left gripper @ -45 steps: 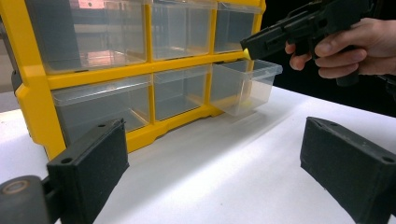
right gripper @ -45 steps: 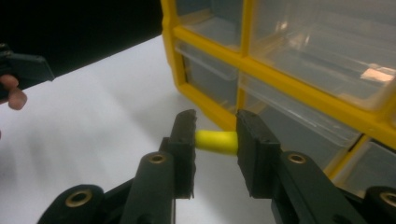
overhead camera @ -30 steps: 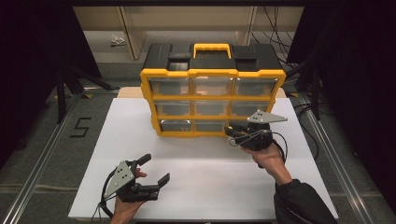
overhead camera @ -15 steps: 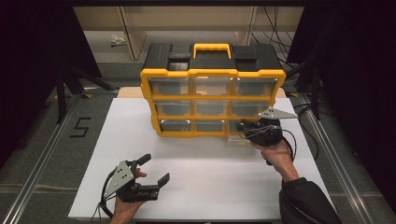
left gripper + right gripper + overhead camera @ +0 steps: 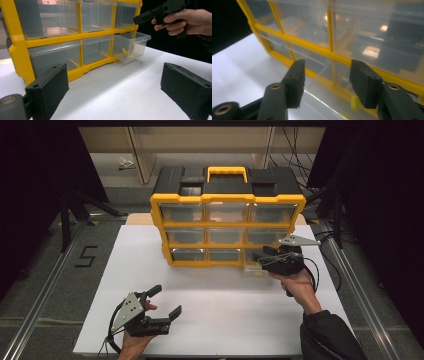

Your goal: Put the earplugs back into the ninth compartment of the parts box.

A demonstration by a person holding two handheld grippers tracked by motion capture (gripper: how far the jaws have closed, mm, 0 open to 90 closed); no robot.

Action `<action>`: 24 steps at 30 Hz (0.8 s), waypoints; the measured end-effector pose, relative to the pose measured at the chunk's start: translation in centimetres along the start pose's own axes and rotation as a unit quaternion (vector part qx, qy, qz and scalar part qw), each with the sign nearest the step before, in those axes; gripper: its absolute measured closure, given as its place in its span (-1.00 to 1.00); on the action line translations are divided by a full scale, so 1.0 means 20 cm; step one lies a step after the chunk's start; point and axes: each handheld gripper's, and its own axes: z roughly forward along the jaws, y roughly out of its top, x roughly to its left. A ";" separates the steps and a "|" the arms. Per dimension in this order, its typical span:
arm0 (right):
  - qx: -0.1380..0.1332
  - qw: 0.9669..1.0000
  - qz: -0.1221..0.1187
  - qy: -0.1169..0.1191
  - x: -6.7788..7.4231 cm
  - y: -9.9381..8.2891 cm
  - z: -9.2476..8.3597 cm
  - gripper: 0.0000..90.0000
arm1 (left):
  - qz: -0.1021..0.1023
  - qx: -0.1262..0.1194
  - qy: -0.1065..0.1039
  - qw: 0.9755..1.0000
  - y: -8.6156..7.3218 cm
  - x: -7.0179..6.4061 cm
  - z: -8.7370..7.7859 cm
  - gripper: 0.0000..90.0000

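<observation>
- I see the organizer [image 5: 227, 215], yellow-framed with clear drawers, standing upright at the far middle of the white worktop [image 5: 220, 310].
- Its bottom-right drawer [image 5: 130, 46] is pulled partway out; small yellow pieces [image 5: 124, 51] lie inside.
- My right tool [image 5: 265, 260] hangs just above that open drawer's front, jaws spread apart and gripping nothing.
- In the right gripper view, the drawer's clear rim lies below and between the jaws, and one yellow piece [image 5: 354, 102] shows under the right jaw.
- My left tool [image 5: 167, 307] rests low at the near left of the worktop, well apart from the organizer, jaws wide and empty.
</observation>
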 end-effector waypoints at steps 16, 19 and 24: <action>-0.057 0.997 -0.018 0.051 0.17 0.00 -0.10 -0.08 | 0.000 0.001 -0.001 1.000 0.00 0.00 0.00 -0.83; -0.064 0.996 -0.017 0.057 0.19 -0.02 -0.12 -0.08 | 0.001 0.002 -0.001 1.000 0.00 0.00 0.00 -0.83; -0.076 0.995 -0.016 0.061 0.21 -0.04 -0.14 -0.12 | 0.001 0.002 -0.001 1.000 0.00 0.00 0.00 -0.83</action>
